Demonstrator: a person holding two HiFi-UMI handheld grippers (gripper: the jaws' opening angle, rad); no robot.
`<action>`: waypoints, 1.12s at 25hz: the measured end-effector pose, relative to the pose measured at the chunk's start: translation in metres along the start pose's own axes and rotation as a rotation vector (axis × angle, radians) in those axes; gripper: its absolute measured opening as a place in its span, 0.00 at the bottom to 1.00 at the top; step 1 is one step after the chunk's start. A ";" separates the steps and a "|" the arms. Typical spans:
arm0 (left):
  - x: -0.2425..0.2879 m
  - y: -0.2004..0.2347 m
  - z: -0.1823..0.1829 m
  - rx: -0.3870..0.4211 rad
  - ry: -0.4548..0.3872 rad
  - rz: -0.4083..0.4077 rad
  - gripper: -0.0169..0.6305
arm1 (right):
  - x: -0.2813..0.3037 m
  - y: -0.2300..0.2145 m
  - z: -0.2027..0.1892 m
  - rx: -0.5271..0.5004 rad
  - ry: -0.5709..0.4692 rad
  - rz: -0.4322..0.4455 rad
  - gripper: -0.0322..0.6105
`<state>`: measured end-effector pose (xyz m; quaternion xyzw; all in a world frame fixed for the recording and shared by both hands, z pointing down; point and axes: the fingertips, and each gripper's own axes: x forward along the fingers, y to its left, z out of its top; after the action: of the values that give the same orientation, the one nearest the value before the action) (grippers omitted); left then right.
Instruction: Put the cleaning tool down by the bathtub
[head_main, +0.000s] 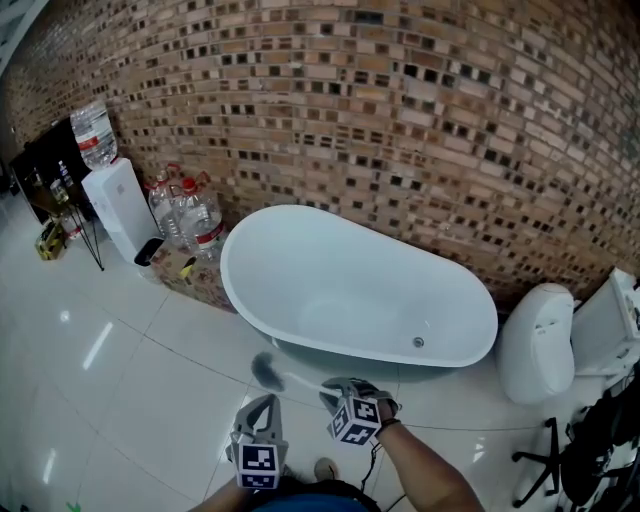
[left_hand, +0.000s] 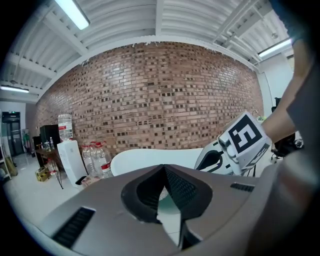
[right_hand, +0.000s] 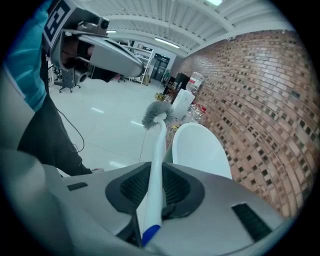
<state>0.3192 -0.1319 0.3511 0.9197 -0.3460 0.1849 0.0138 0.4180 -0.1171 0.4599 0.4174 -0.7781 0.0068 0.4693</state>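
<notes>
Item one, the brush (right_hand: 158, 142): white handle, blue butt end, grey bristle head. Your right gripper (right_hand: 156, 171) has it, jaws closed on the handle not far from the blue end, with the bristle head out to the left in the head view. There the head sits over the white floor (head_main: 120, 400), just beside the near wall of the bathtub (head_main: 340, 265); you cannot tell whether it touches the tiles. Item two, your left gripper (left_hand: 163, 171): jaws drawn together at the tips, nothing between them. You hold it just left of the right one, aimed toward the bathtub. Item three, the bathtub: white, oval, freestanding, drain near its right end, set along the brick wall (head_main: 420, 120). Item four, left of the bathtub: a patterned box (head_main: 192, 272); several red-topped water jugs (head_main: 190, 212); a white dispenser (head_main: 120, 208) carrying an upturned bottle (head_main: 95, 135); then a black table (head_main: 45, 165). Item five, right of the bathtub: a white toilet (head_main: 535, 345), and a black chair (head_main: 590, 440) at the lower right corner of the head view.
</notes>
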 end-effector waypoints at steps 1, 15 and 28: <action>0.001 0.005 -0.003 -0.005 0.002 -0.011 0.03 | 0.006 0.002 0.001 -0.014 0.019 0.004 0.17; 0.026 0.035 -0.062 0.026 0.133 -0.074 0.03 | 0.094 0.014 -0.038 0.016 0.133 0.061 0.17; 0.164 -0.008 -0.148 -0.023 0.168 -0.074 0.03 | 0.206 0.021 -0.156 0.086 0.163 0.159 0.17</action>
<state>0.3886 -0.2071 0.5473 0.9129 -0.3116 0.2569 0.0599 0.4741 -0.1734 0.7067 0.3722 -0.7670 0.1114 0.5106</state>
